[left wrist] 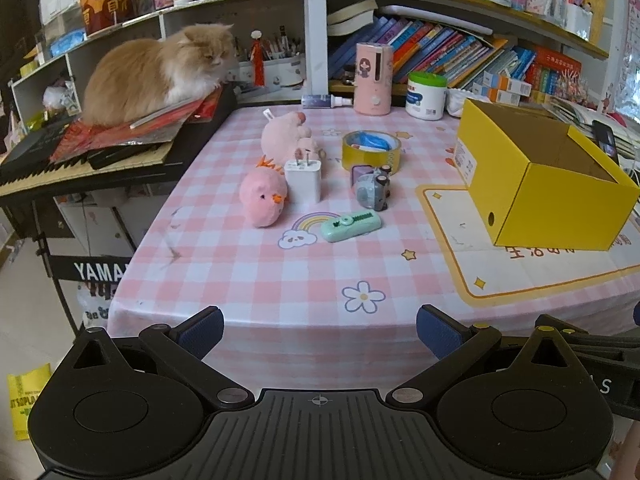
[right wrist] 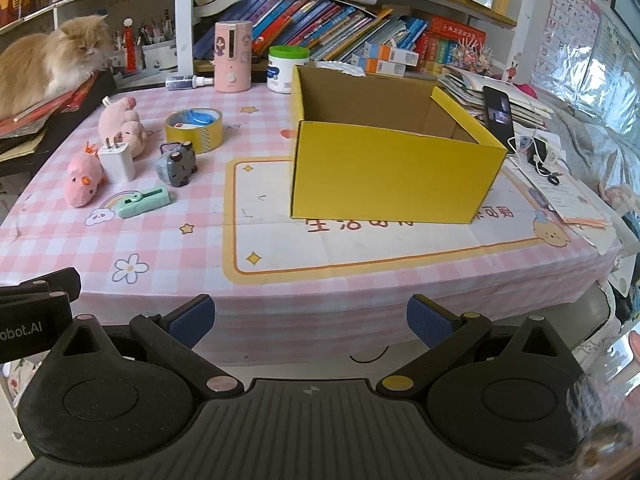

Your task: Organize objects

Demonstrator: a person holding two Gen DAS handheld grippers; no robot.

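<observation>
**Q:** Where do the loose things lie?

**A:** The pink chick [left wrist: 264, 199], white charger [left wrist: 303, 181], toy car [left wrist: 373, 189], tape roll [left wrist: 371, 151] and mint case [left wrist: 351, 225] cluster on the counter [left wrist: 240, 272], left of the empty yellow box [right wrist: 394, 160].

**Q:** And the tools?

**A:** The left tool [left wrist: 320, 334] and right tool [right wrist: 310, 320] hang before the counter's near edge, jaws spread, holding nothing. The left one looks nearer the cluster; the right faces the box.
</observation>
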